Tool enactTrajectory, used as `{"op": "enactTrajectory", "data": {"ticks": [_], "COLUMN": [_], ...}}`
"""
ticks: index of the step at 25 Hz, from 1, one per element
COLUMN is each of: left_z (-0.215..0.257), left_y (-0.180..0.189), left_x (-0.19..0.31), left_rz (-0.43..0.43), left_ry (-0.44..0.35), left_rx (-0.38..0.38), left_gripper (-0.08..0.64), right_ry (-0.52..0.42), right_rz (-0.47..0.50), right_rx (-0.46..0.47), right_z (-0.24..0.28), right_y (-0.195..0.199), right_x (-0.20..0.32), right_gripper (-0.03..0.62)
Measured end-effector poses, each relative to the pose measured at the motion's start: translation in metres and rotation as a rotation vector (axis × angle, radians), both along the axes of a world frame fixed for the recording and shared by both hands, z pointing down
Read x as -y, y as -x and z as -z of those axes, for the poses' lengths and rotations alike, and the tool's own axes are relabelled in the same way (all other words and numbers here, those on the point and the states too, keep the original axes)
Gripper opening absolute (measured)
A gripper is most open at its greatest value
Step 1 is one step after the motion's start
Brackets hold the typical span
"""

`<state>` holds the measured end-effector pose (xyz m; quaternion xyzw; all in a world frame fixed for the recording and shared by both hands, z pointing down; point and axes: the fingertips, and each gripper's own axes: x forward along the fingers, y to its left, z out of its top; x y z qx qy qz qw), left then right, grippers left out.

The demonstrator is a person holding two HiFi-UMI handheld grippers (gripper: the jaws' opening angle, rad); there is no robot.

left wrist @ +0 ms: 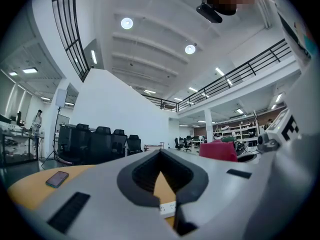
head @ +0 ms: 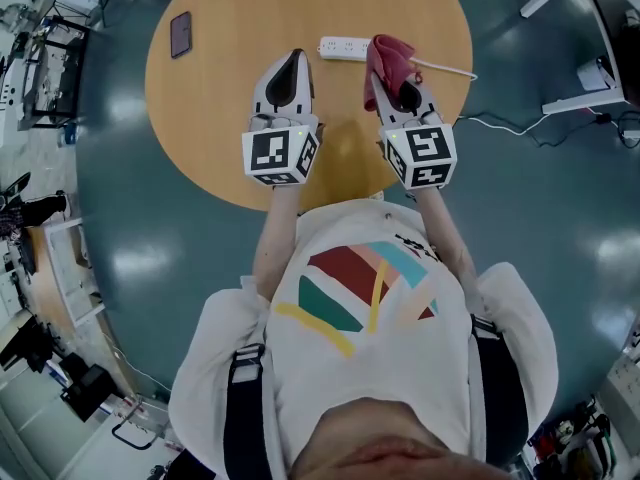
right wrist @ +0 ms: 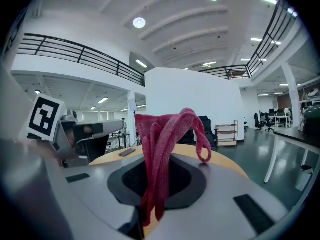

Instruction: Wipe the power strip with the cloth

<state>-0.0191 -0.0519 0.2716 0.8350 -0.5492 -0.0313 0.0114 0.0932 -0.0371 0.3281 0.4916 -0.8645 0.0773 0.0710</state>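
Observation:
A white power strip (head: 343, 47) lies near the far edge of the round wooden table (head: 220, 98), with its white cord (head: 445, 68) running off to the right. My right gripper (head: 394, 80) is shut on a red cloth (head: 386, 58), which bunches up above its jaws just right of the strip's end. In the right gripper view the cloth (right wrist: 162, 139) stands up from between the closed jaws and droops to the right. My left gripper (head: 295, 63) is shut and empty, a little nearer than the strip. Through its jaw gap I see a bit of the strip (left wrist: 167, 209).
A dark phone (head: 180, 34) lies on the table's far left part. On the blue floor to the right are a cable (head: 520, 128) and white desk legs (head: 585, 93). Shelving and clutter (head: 40, 58) stand off the table at left.

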Motion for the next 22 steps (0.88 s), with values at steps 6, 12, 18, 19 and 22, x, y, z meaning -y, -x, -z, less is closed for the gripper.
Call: {"op": "enactTrajectory", "data": {"ticks": [6, 12, 18, 19, 22], "left_z": [-0.008, -0.017, -0.022, -0.024, -0.028], "left_y": [0.003, 0.006, 0.03, 0.032, 0.037], "left_x": [0.004, 0.003, 0.003, 0.003, 0.002], "left_rz": [0.007, 0.009, 0.019, 0.021, 0.026], "left_ry": [0.014, 0.026, 0.059, 0.063, 0.072], "left_rx": [0.01, 0.016, -0.002, -0.003, -0.005], "left_gripper": [0.04, 0.04, 0.04, 0.04, 0.04], "right_ry": [-0.012, 0.014, 0.042, 0.042, 0.044], "right_rz": [0.015, 0.021, 0.032, 0.034, 0.042], "right_rx": [-0.006, -0.013, -0.048, -0.054, -0.065], "right_z": [-0.001, -0.011, -0.015, -0.016, -0.02], "right_y": [0.004, 0.008, 0.025, 0.025, 0.028], "right_x": [0.004, 0.004, 0.001, 0.0, -0.002], "right_gripper": [0.038, 0.038, 0.038, 0.038, 0.038]}}
